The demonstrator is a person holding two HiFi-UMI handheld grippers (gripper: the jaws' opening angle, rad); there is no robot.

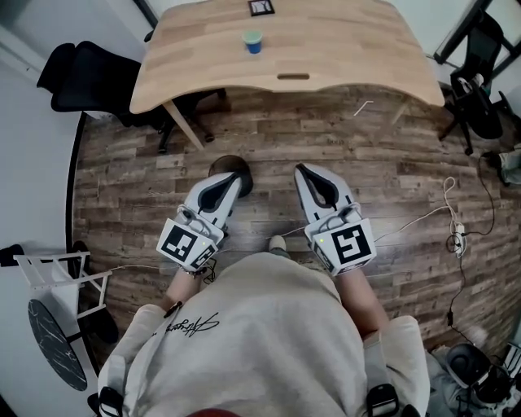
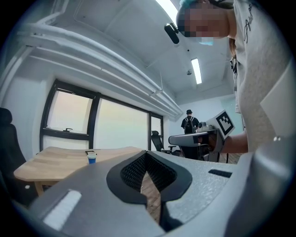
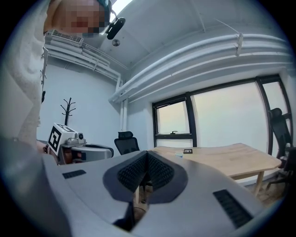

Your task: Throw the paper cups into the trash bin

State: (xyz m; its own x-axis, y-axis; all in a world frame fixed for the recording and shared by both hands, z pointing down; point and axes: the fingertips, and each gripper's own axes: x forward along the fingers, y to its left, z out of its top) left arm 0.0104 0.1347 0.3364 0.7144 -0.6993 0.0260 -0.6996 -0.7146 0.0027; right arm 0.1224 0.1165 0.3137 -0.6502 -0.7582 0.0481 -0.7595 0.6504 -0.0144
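1. Distance is the first hazard. The paper cup stands upright near the far middle of the wooden table, well apart from both grippers, which hang level over the plank floor close to the person's body. An approach misjudged from this far back could end with a tip striking the table edge.
2. Both pairs of jaws are closed. The left gripper has its tips pressed together with nothing between them, and the right gripper is likewise fully closed and empty. If either reaches the cup without opening first, it will probably shove the cup or tip it over rather than take it.
3. The cup looks light and thin-walled. A hard squeeze may crush it, and a glancing touch could slide it toward the small black card behind it.
4. No view clearly shows the trash bin. A dark round thing on the floor just beyond the left gripper, partly hidden, may be it, though that cannot be told. A throw at the wrong target leaves the cup on the floor.
5. The cables on the floor at the right and the slanted table leg could catch a foot.
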